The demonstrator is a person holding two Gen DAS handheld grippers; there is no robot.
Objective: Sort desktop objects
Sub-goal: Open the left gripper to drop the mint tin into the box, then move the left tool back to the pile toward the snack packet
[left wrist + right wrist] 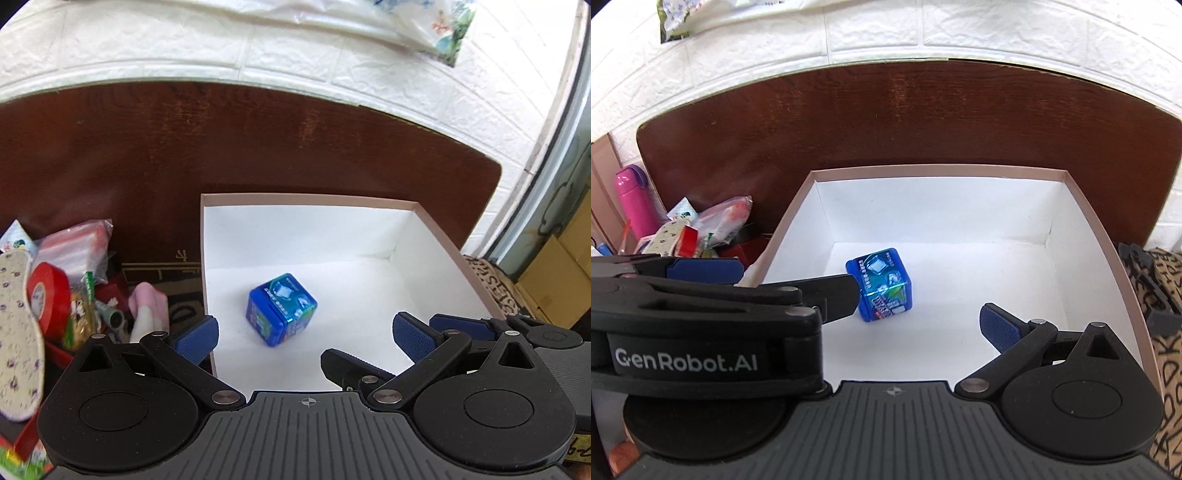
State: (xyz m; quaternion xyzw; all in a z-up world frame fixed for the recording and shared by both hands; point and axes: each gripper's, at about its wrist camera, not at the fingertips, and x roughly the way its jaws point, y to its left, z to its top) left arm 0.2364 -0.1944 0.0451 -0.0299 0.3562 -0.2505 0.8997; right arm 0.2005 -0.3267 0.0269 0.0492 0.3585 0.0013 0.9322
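While both grippers hang over the white-lined box (436,236), we see clutter only to its left on the dark wooden counter (147,155): a floral insole (14,325), a red tape roll (50,299), a clear zip bag (79,247) and a pink cloth (149,310). The blue cube-shaped packet (281,309) lies alone on the box floor, left of centre, tipped with one corner toward us; being a cube, it has no long axis to tell. Our left gripper (303,338) has its fingers spread wide with nothing between them, its left pad over the box's left wall. From the right wrist, that left gripper crosses the lower left and hides part of the packet's left side. The right gripper (916,325) shows only its right finger (999,328), so we cannot tell its spread. Only the right wrist view shows the pink bottle (631,201) beyond the counter's left edge.
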